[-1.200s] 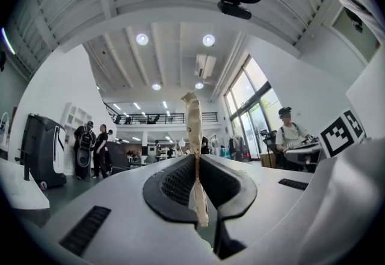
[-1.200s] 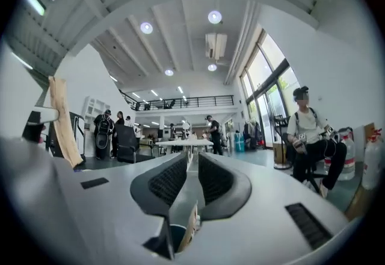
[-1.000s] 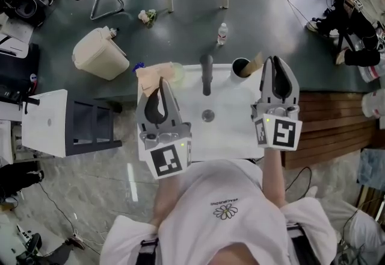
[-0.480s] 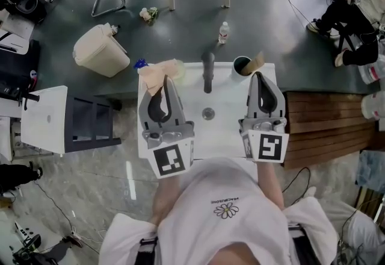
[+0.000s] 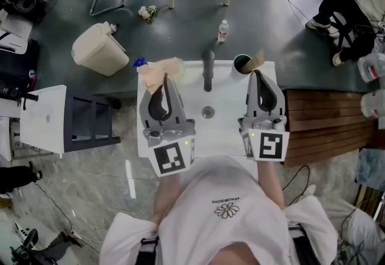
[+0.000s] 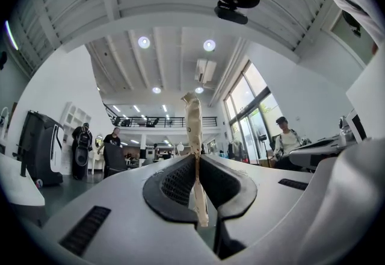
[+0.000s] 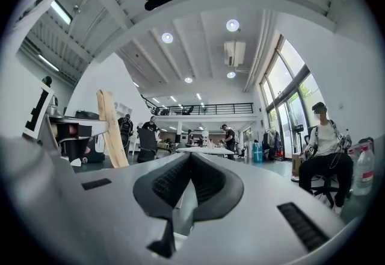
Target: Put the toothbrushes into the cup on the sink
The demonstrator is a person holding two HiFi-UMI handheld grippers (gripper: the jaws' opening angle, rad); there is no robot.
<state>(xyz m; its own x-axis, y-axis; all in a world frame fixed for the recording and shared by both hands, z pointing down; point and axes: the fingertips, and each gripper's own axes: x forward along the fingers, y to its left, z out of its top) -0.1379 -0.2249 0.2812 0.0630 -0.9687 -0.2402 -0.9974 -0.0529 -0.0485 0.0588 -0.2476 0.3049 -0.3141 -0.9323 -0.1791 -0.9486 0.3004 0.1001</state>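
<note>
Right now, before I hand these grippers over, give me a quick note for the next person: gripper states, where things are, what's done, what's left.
Left gripper: shut on a paper-wrapped toothbrush, over the left side of the sink.
Right gripper: shut, empty, over the sink's right side.
Cup: sink's back right corner, one tan wrapped piece already sticking out of it.
Left to do: carry the held toothbrush across into the cup. The tan heap at the back left corner is too blurred to tell whether it holds more brushes.
</note>
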